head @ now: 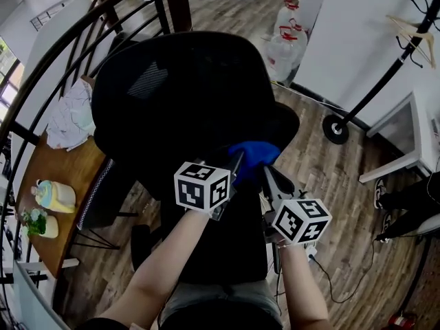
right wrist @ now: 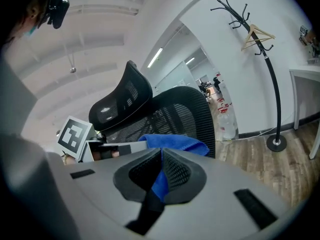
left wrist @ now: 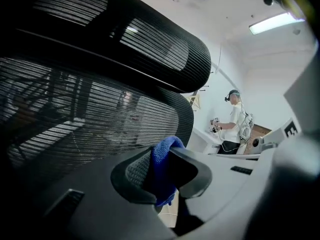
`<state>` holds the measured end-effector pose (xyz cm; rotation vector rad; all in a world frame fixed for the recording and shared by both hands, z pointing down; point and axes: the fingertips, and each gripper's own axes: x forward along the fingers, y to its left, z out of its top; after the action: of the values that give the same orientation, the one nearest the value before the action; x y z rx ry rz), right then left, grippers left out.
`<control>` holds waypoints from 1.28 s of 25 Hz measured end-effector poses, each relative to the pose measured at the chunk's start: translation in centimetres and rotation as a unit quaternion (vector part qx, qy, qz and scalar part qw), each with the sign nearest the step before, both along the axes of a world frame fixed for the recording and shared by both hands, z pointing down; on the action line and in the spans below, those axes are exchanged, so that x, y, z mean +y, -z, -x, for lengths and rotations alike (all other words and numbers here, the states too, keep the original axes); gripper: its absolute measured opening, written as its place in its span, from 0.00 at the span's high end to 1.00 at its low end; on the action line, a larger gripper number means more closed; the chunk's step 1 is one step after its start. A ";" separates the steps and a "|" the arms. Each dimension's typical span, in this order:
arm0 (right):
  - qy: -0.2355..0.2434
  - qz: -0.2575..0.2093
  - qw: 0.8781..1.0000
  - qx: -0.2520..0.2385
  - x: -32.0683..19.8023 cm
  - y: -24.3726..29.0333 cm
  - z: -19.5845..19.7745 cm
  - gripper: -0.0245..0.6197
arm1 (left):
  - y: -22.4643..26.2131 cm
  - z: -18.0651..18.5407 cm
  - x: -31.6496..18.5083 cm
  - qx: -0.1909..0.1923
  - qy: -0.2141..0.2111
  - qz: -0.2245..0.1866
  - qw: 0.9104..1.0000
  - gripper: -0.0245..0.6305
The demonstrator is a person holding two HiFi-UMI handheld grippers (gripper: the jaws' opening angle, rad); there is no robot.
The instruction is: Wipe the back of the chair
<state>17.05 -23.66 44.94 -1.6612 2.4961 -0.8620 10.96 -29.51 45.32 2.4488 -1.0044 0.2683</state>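
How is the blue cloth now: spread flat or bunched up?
Bunched up: the blue cloth is a crumpled lump, pinched by both the left gripper and the right gripper.

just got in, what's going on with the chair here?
A person is working on a black mesh office chair with two handheld grippers. The left gripper and the right gripper are both shut on the same blue cloth. The cloth is held up against the chair's backrest, below the headrest. Whether any of the back has been wiped yet can't be told.
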 end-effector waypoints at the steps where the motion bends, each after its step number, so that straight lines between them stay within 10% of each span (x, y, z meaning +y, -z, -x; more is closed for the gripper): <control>1: 0.004 0.000 1.000 0.000 0.0 0.1 0.4 0.92 | 0.1 0.5 0.0 0.002 0.005 0.000 1.000 0.86; 32: 0.160 -0.008 0.987 0.005 -0.3 1.0 17.3 0.92 | -0.3 21.5 0.7 0.003 0.194 0.003 0.981 0.86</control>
<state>-0.29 -24.01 43.89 -1.2800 2.8159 -0.8518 -10.54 -28.82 45.60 2.1852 -1.4430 0.1317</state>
